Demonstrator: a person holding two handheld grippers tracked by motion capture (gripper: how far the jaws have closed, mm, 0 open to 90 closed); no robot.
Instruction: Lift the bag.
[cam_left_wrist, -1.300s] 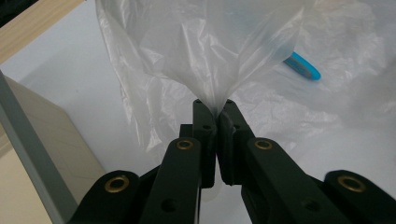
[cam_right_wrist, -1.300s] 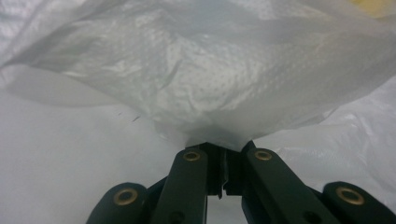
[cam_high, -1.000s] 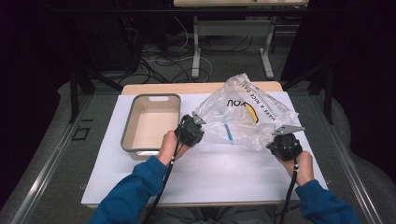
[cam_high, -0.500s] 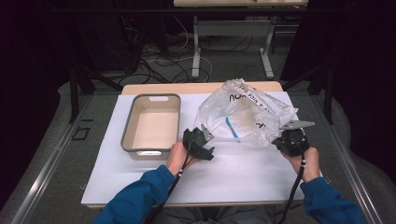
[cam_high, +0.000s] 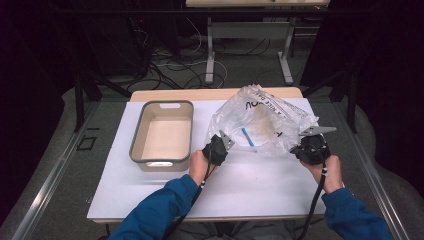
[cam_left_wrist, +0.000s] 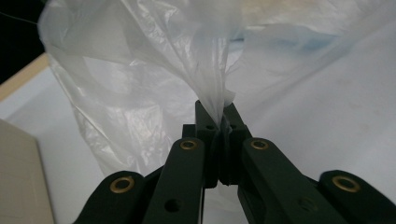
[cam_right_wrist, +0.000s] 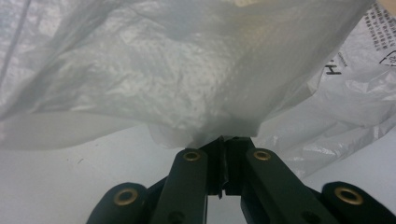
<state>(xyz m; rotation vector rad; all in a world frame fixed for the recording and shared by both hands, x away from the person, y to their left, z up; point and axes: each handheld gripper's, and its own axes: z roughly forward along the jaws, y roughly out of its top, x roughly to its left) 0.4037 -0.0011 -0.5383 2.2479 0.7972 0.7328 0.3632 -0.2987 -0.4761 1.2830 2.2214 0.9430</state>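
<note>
A crumpled clear plastic bag (cam_high: 265, 117) with black print lies at the right of the white table top (cam_high: 250, 185), and something blue (cam_high: 247, 135) shows through its film. My left gripper (cam_high: 222, 144) is at the bag's near left edge. Its jaws have just closed, and in the left gripper view they (cam_left_wrist: 219, 109) pinch a gathered fold of the bag (cam_left_wrist: 154, 60). My right gripper (cam_high: 301, 148) is at the bag's near right corner. In the right gripper view its jaws (cam_right_wrist: 226, 140) are shut on the bag's edge (cam_right_wrist: 187, 79).
An empty beige tray with a grey rim (cam_high: 135, 145) stands left of the bag, close to my left hand. Beyond the table's far edge are dark floor, cables and the legs of another table (cam_high: 210, 50).
My left gripper let go of the bag's left side, dropped back toward the person with jaws apart, and now grips the bag's near left edge. The bag stands puffed up. The right gripper kept its hold.
</note>
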